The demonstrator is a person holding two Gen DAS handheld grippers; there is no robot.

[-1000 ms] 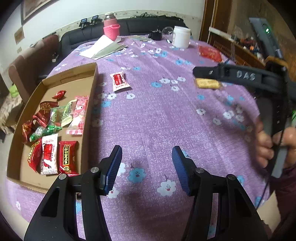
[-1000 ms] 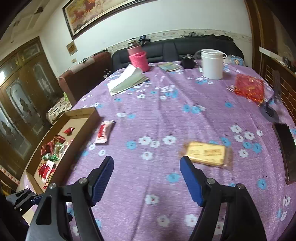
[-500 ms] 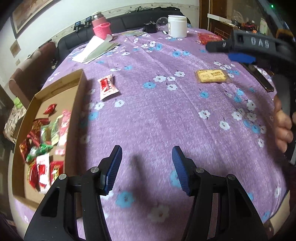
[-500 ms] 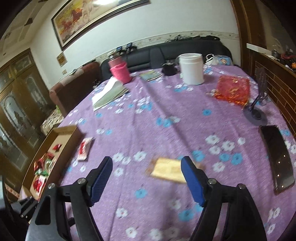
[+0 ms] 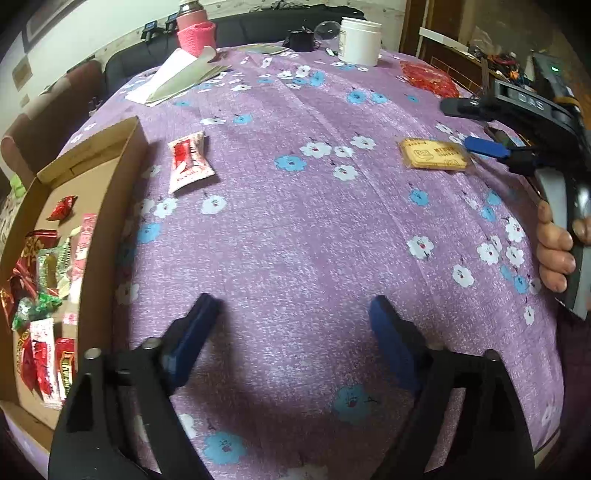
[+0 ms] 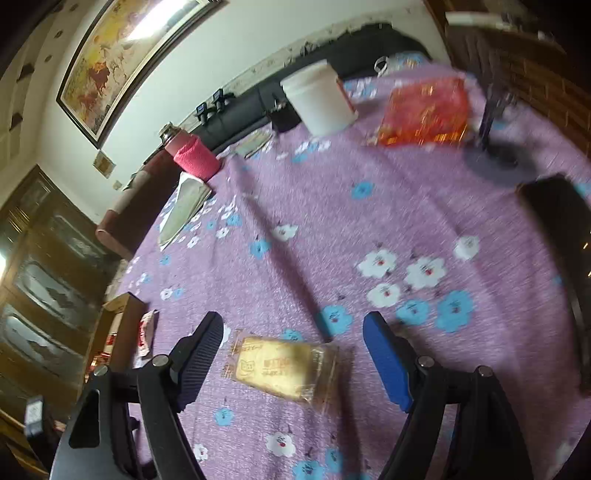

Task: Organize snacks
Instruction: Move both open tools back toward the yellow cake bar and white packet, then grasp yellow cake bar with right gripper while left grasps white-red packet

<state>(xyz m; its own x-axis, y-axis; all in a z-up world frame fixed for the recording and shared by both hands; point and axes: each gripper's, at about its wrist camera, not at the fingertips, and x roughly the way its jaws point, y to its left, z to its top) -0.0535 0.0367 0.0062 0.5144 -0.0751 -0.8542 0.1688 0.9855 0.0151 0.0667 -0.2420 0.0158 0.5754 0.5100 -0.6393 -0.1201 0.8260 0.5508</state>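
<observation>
A yellow biscuit packet (image 6: 284, 363) lies flat on the purple flowered tablecloth, between the fingers of my right gripper (image 6: 291, 347), which is open with neither pad touching it. From the left wrist view the same packet (image 5: 434, 153) sits far right, with the right gripper (image 5: 469, 127) over it. My left gripper (image 5: 293, 321) hovers over bare cloth, its jaws opening with nothing between them. A red-and-white snack packet (image 5: 188, 160) lies beside the cardboard box (image 5: 114, 155), which holds several wrapped snacks (image 5: 48, 266).
A white jar (image 5: 360, 38), a pink cup (image 5: 195, 33), folded papers (image 5: 177, 77) and a red bag (image 5: 428, 77) stand at the table's far side. A dark phone (image 6: 554, 236) and a stand (image 6: 495, 155) lie right. A hand (image 5: 554, 254) grips the right tool.
My left gripper's jaws have spread much wider. The right gripper has rolled and moved down over the yellow packet, which now lies between its fingers.
</observation>
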